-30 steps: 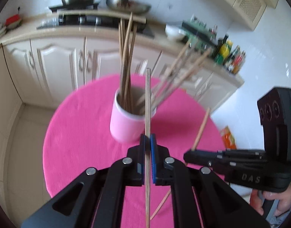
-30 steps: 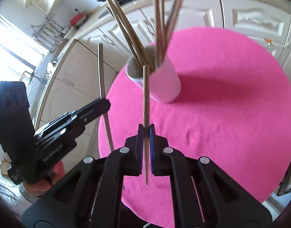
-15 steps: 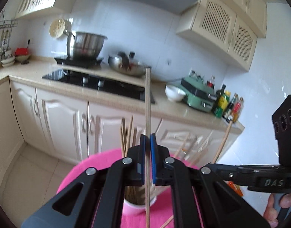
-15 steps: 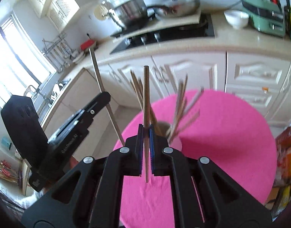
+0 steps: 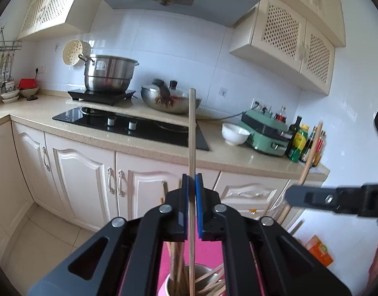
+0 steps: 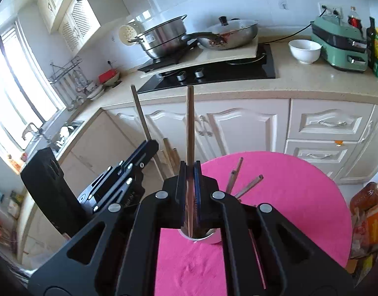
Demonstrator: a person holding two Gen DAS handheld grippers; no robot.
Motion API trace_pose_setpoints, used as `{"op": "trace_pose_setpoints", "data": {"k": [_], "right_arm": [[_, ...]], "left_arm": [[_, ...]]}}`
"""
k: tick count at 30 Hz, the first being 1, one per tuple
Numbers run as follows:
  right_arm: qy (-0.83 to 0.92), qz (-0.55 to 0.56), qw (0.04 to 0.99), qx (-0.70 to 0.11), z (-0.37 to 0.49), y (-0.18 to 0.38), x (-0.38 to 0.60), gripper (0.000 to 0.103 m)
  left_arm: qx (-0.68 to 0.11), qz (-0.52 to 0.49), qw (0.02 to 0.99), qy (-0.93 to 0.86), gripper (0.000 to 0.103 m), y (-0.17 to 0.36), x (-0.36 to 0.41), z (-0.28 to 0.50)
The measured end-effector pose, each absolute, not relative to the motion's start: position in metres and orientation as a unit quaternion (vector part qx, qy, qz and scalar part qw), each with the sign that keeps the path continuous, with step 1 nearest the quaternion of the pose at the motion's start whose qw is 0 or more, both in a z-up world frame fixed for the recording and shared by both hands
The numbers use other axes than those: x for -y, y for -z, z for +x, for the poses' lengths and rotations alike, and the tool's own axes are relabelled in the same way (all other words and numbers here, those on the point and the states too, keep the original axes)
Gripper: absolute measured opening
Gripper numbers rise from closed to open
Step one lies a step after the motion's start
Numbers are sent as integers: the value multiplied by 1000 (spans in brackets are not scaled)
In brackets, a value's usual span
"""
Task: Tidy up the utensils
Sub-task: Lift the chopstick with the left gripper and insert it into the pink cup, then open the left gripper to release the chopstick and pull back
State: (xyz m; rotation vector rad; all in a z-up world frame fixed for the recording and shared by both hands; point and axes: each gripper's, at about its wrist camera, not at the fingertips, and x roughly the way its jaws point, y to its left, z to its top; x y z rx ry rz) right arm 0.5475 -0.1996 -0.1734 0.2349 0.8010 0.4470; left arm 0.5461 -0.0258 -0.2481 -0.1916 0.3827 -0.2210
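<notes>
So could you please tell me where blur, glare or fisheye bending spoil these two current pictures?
Left wrist view: the other black tool at right is motion-smeared, and the cream wall cabinets bow with fisheye distortion. Right wrist view: the bright window at left is blown out, while the round pink tablecloth looks sharp.

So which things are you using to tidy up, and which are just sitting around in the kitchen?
For the job:
- left gripper holding a chopstick
- right gripper holding another chopstick
- cup with more chopsticks in it
- pink table

Just sitting around:
- steel pot
- wok
- white bowl
- green appliance
- bottles
</notes>
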Motion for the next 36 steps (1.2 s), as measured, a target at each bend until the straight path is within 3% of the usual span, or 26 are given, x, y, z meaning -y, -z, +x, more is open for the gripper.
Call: {"op": "trace_pose_setpoints", "data": {"k": [17, 36], "right_arm": [[-198, 75, 894, -394, 530, 220, 178, 6], [-191, 16, 892, -410, 500, 261, 157, 6]], "left_arm": [[-237, -76, 964, 98, 5, 292, 17, 525], [-265, -57, 960, 77, 6, 304, 21, 491]]}}
